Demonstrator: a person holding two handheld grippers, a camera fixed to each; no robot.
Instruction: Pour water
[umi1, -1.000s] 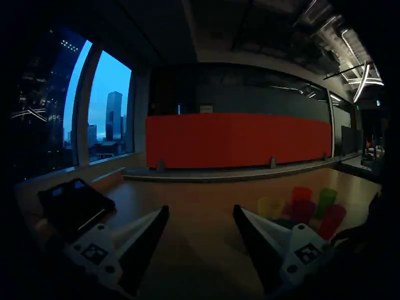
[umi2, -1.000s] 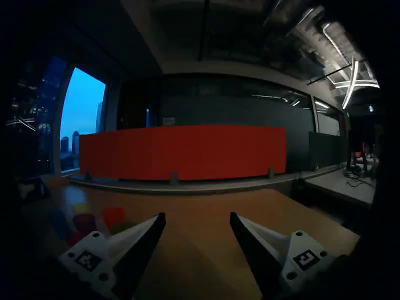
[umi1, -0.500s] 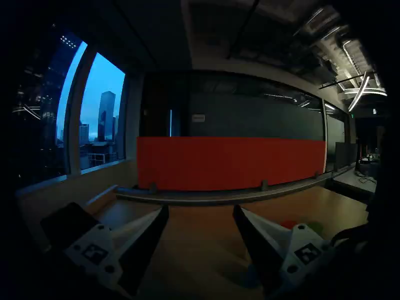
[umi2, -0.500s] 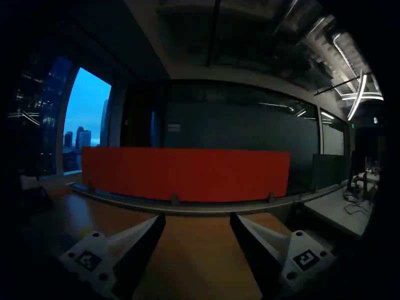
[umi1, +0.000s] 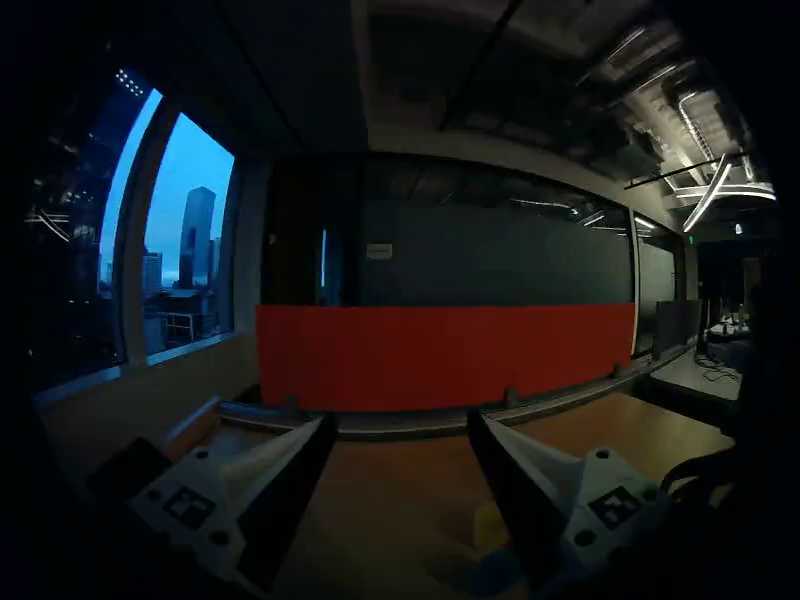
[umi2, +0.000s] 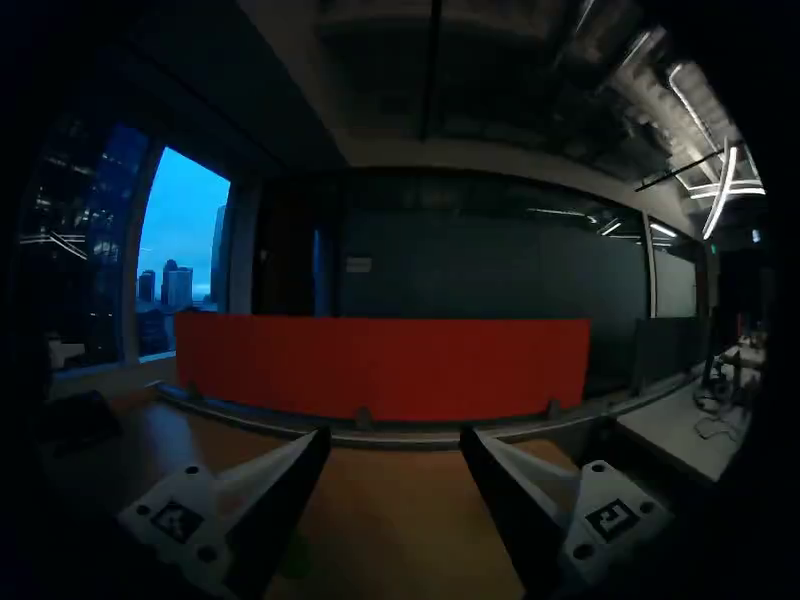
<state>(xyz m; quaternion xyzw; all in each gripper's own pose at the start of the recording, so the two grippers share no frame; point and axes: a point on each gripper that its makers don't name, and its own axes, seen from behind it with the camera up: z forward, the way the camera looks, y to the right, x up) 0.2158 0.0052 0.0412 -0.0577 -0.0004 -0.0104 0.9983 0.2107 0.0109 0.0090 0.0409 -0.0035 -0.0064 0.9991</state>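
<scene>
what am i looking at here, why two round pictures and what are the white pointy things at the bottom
No robot here: a person holds a two-finger gripper in each hand, and a fisheye camera rides on each, looking forward. One picture looks along the left gripper, the other along the right gripper. The white and black pointed shapes are the fingers. Both pairs stand apart with nothing between them, so nothing is held. Below lies a brown wooden table, with a long red divider panel behind it and a tall window onto city towers. In the left gripper view a small yellow object, perhaps a cup, peeks beside a finger.
</scene>
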